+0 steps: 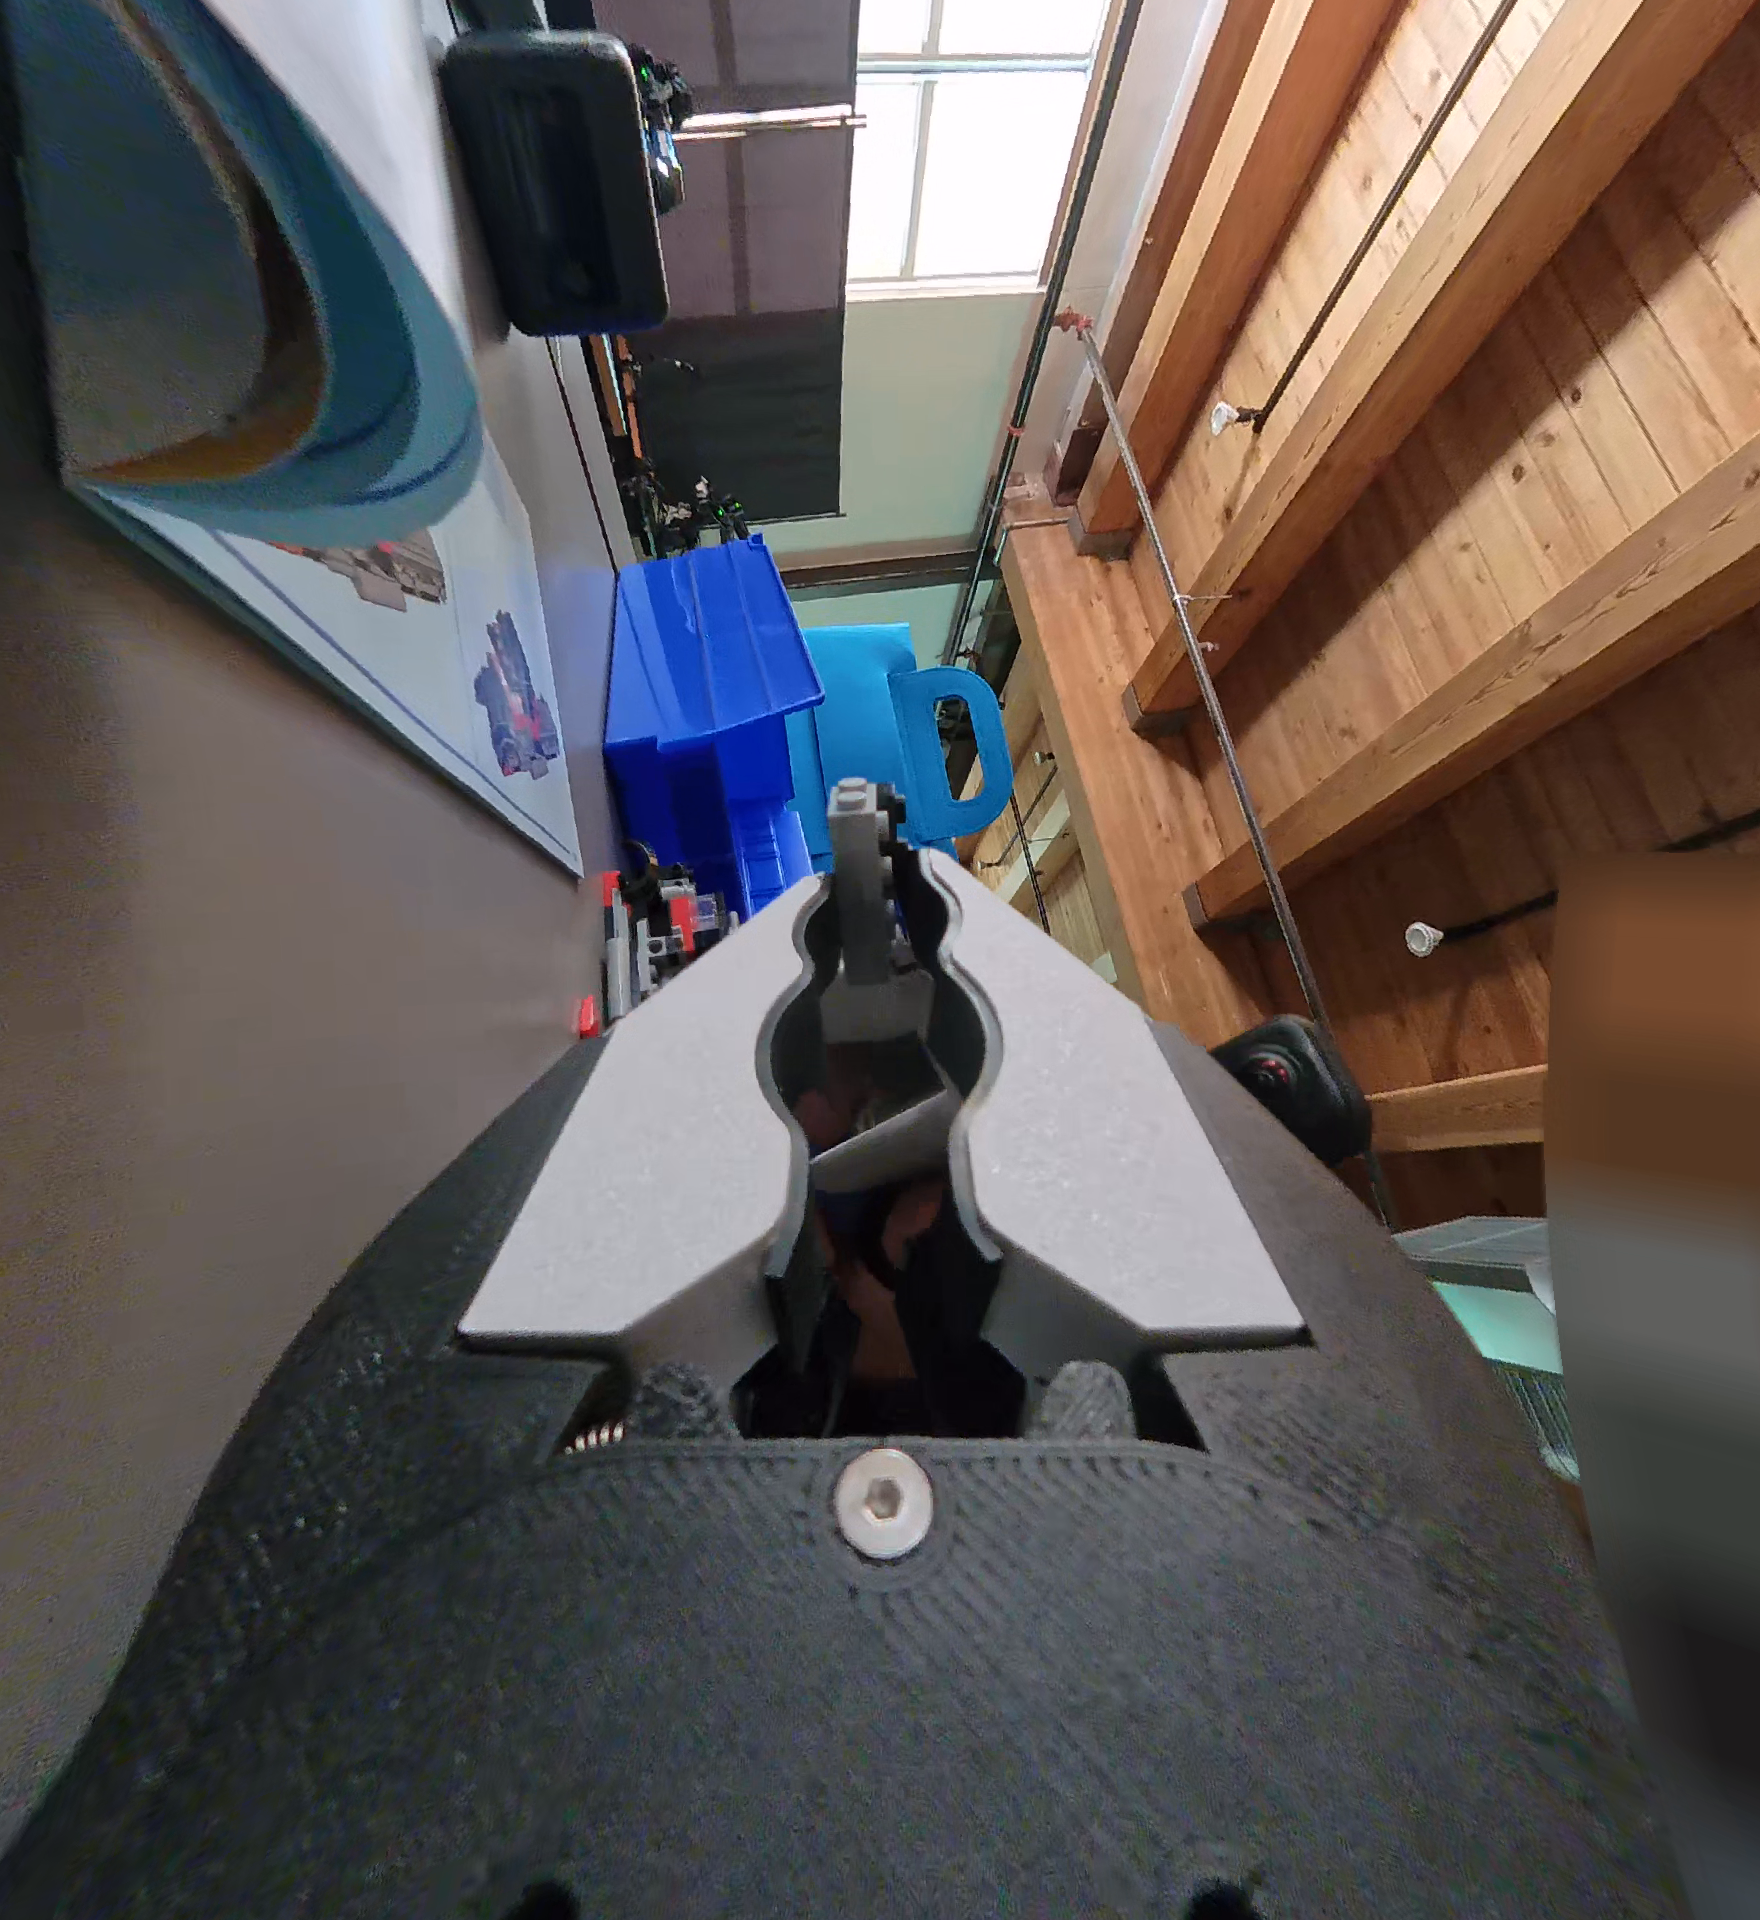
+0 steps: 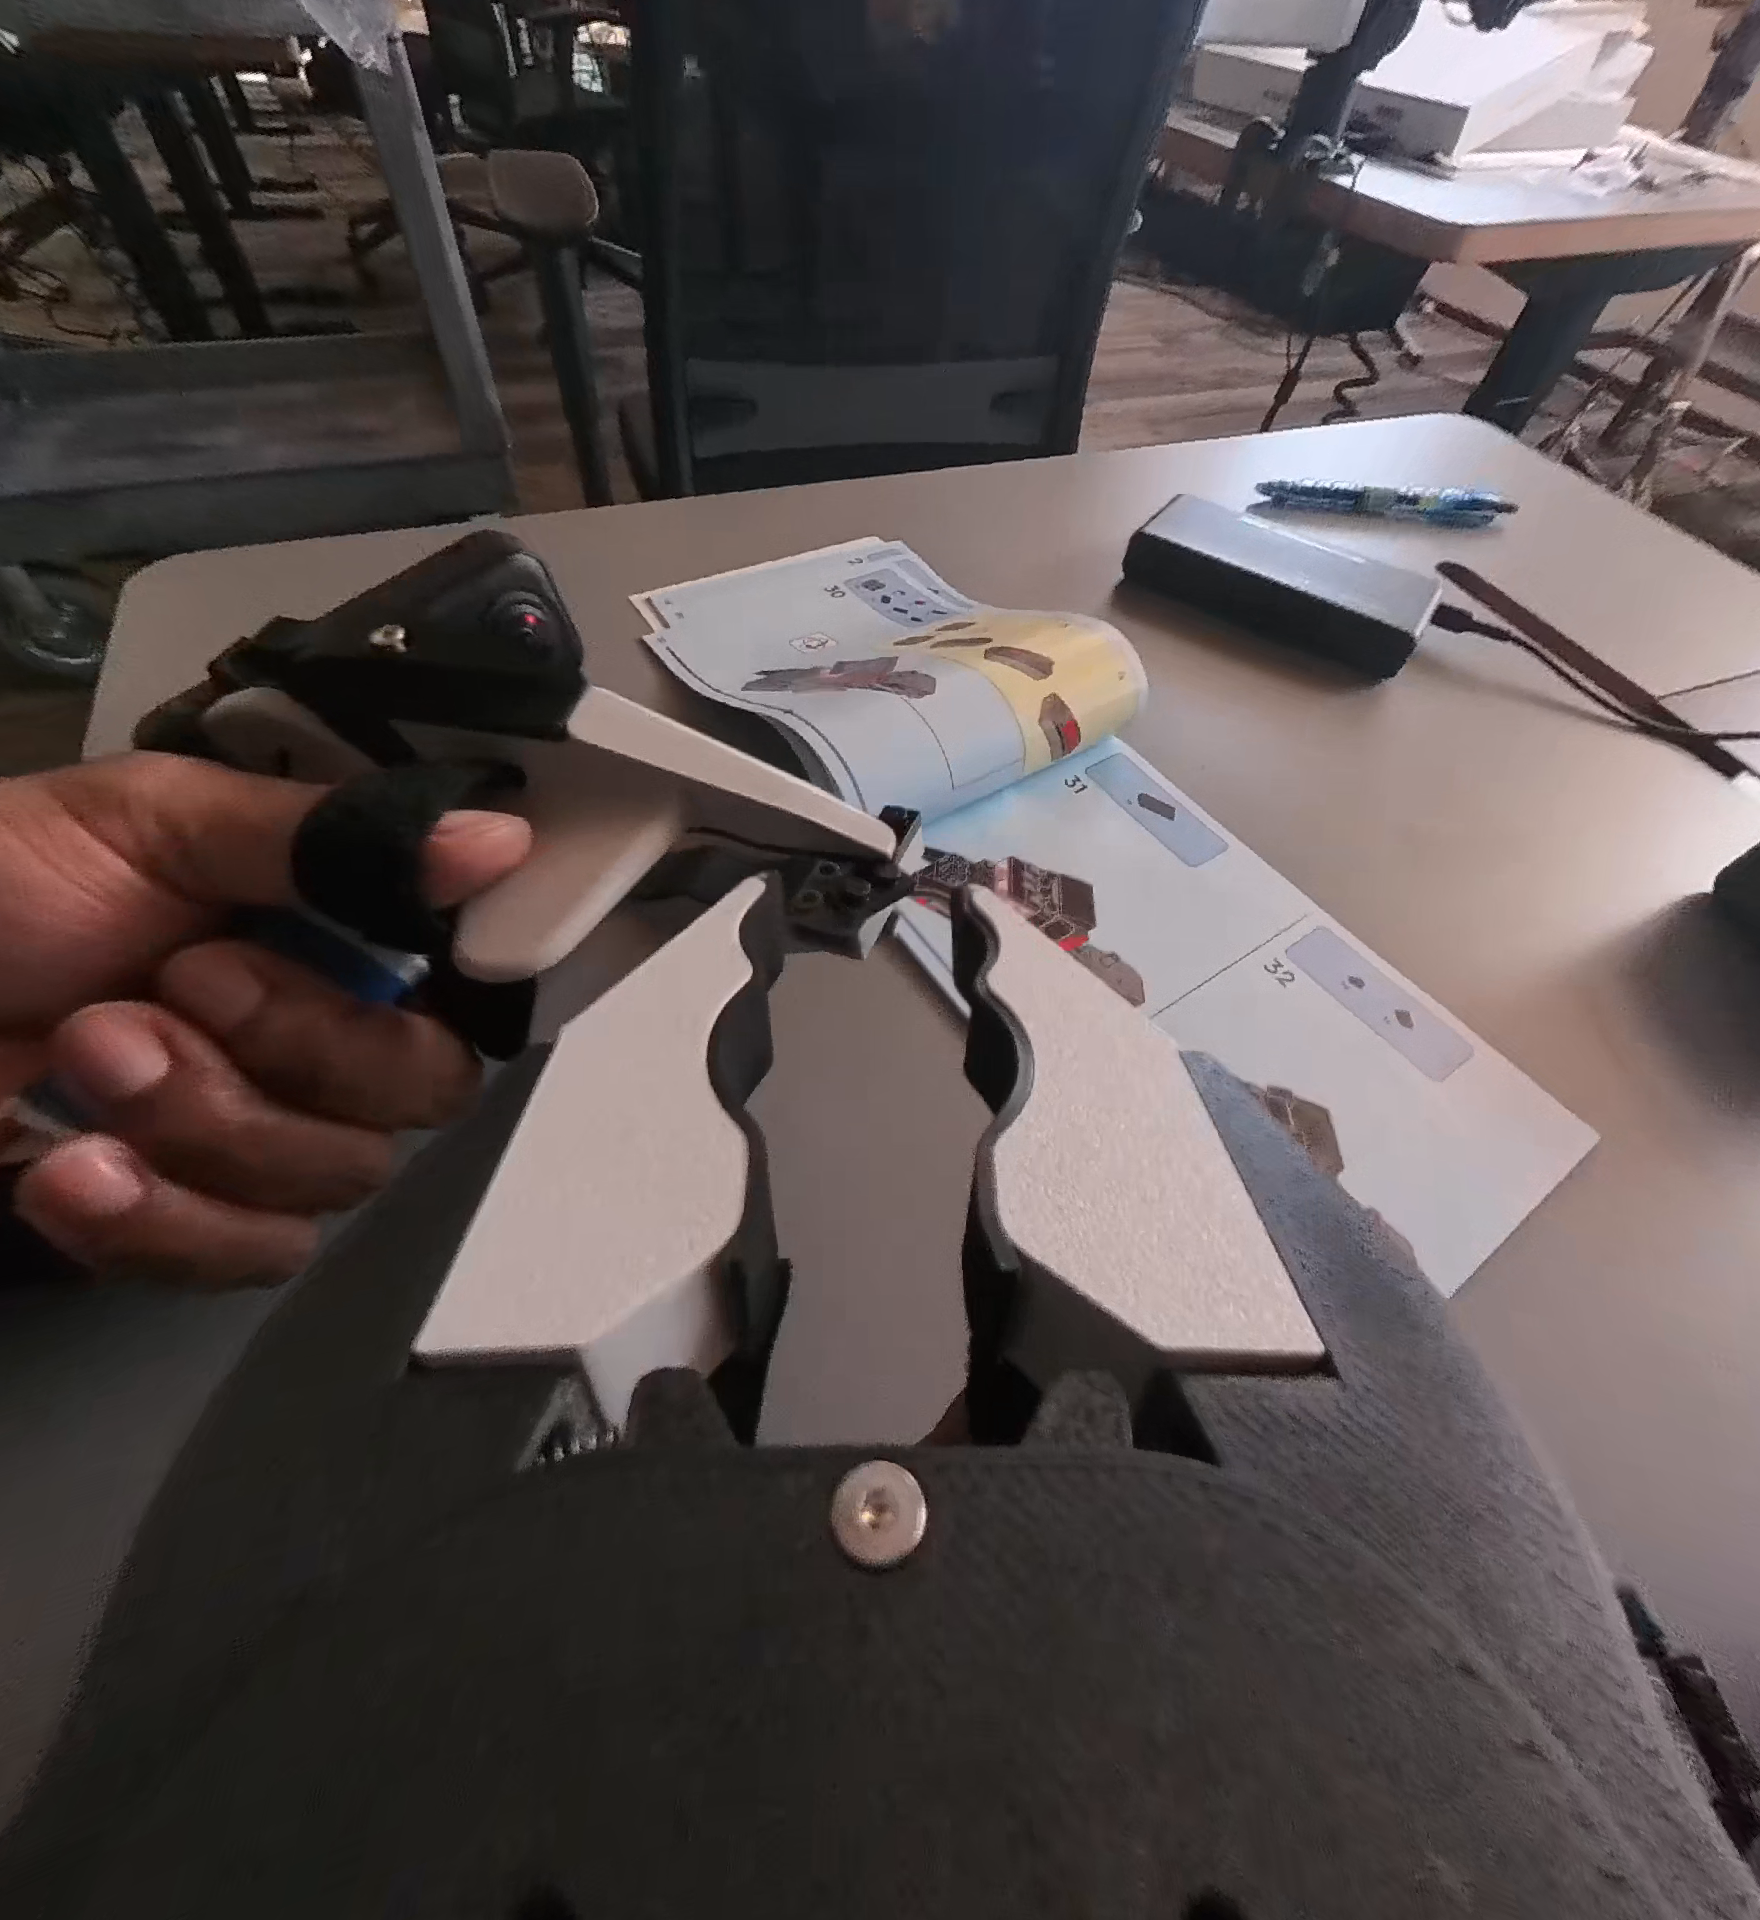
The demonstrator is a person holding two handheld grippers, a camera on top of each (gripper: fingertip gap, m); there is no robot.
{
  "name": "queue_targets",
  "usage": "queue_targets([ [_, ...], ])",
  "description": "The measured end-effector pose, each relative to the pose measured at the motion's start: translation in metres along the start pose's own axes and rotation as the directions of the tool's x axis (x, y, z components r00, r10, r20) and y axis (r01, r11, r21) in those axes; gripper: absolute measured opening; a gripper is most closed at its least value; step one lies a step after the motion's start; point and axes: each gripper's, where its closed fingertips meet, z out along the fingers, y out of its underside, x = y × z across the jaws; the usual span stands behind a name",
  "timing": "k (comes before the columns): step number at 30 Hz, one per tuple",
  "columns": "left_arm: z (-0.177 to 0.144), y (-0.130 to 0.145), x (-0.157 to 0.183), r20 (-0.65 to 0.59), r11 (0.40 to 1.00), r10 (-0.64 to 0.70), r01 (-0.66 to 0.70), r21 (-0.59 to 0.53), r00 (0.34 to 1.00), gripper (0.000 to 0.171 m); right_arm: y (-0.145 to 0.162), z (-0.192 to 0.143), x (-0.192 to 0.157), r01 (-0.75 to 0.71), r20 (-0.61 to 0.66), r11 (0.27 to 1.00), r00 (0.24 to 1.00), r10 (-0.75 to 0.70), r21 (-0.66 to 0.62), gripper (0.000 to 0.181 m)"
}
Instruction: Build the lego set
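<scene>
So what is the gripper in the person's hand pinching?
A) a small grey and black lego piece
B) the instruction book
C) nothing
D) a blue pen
A: the left gripper is shut on a small grey and black lego piece, held above the open instruction book.

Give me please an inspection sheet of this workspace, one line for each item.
Surface: grey table, mostly bare.
Job's things: open instruction booklet lying flat; small grey lego assembly in the left gripper; more lego pieces beside blue bins.
Clutter: black box, blue pen, roll of blue tape.
Grippers: left shut on the assembly; right gripper open, its tips at the assembly.
Cables: black cable running from the box.
Surroundings: chair, other desks, wooden ceiling.
</scene>
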Motion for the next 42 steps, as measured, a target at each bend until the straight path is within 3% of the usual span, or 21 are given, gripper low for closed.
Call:
queue_targets([
  [10,-0.003,0.001,0.0,0.009,1.0,0.023,-0.023,0.002,1.0,0.014,-0.005,0.002,-0.002,0.021,-0.062,0.998,0.998,-0.017,0.066,0.016],
  [30,-0.005,0.001,0.004,-0.022,1.0,0.021,-0.021,-0.007,1.0,0.014,-0.011,-0.003,-0.004,0.034,-0.045,0.992,0.999,-0.029,0.125,0.016],
  [42,-0.005,0.001,0.001,-0.006,1.0,0.015,-0.015,0.0,1.0,0.016,-0.005,0.002,-0.009,0.065,-0.043,0.994,0.997,-0.062,0.089,0.016],
])
